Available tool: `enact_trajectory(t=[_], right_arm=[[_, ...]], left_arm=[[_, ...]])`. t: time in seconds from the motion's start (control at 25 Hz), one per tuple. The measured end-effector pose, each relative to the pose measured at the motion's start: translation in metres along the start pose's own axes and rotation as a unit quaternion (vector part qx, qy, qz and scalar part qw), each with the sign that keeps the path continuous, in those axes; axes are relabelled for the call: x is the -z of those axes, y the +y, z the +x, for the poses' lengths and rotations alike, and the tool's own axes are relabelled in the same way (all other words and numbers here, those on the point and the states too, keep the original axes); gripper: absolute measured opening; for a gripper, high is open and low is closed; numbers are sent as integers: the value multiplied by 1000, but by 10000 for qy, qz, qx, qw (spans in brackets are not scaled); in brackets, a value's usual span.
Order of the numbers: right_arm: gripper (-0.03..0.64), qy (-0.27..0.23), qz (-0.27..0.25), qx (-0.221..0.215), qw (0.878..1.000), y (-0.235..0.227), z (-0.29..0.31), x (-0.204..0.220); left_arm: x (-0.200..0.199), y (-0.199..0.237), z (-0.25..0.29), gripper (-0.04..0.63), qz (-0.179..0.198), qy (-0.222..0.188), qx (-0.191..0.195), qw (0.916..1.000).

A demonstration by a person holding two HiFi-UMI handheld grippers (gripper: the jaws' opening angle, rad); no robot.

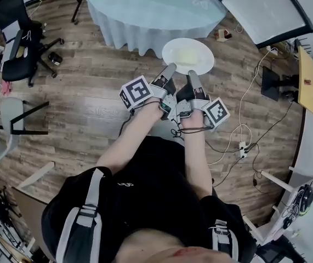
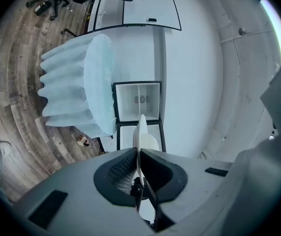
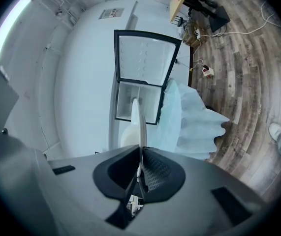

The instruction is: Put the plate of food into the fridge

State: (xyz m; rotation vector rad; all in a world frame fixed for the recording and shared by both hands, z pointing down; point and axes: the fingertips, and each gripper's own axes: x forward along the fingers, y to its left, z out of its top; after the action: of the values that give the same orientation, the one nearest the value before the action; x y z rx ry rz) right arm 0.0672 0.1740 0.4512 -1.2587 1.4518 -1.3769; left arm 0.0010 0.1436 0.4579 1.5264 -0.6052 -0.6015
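Office chair (image 1: 13,37): black, upper left of the head view, on the wood floor (image 1: 90,108).
White chair (image 1: 5,130): at the left edge of the head view, below the office chair.
Left gripper (image 1: 171,69): just left of centre in the head view. Its jaws are pinched on the near-left rim of the plate. In the left gripper view, the rim runs edge-on between the two dark pads, with no gap showing.
Plate (image 1: 206,59): white and round, upper centre of the head view. It is held level above the floor between the two grippers, just beside the edge of the table.
Food (image 1: 185,55): a pale yellow heap in the middle of the plate.
Table (image 1: 145,10): top centre of the head view, draped in a pale blue cloth that hangs in folds.
Right gripper (image 1: 191,74): just right of centre, close beside the left one. Its jaws are clamped on the near-right rim of the plate, and the right gripper view shows the rim edge-on between the pads.
Fridge (image 3: 142,82): in the centre of the right gripper view, beyond the plate. It is white, its door is swung open, and it stands next to the draped table. The plate is outside it, well apart.
Cables (image 1: 249,92): white and black, trailing across the floor on the right of the head view.
Yellow board (image 1: 308,81): at the right edge of the head view.
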Motion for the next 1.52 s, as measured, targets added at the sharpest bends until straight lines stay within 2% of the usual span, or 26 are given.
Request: enact_trajectory(t=[0.32,0.6,0.8,0.96,1.12,1.32,1.52], right_arm=[[21,154,117,-267,9995,7,55,-77],[21,214,79,-690,9974,23,70,-98],[23,0,121,-708,9974,25,79,-146],[23,-48,109,-709,9974,21,81,-157],[23,-3,119,-607,9981,13,91,-162],[23,-21,-93,-544,9985,13,114,-178],[23,-29,5,-500,9987,7,145,-189]], left_arm=[[-8,-12,92,25,253,-111,-35,9996],[-15,-32,116,25,637,-160,134,9978],[-1,-41,165,25,718,36,152,9973],[2,-38,177,25,710,98,144,9973],[-2,-27,187,25,548,84,74,9984],[-14,-26,212,25,480,97,130,9987],[-33,-16,238,25,438,108,66,9990]])
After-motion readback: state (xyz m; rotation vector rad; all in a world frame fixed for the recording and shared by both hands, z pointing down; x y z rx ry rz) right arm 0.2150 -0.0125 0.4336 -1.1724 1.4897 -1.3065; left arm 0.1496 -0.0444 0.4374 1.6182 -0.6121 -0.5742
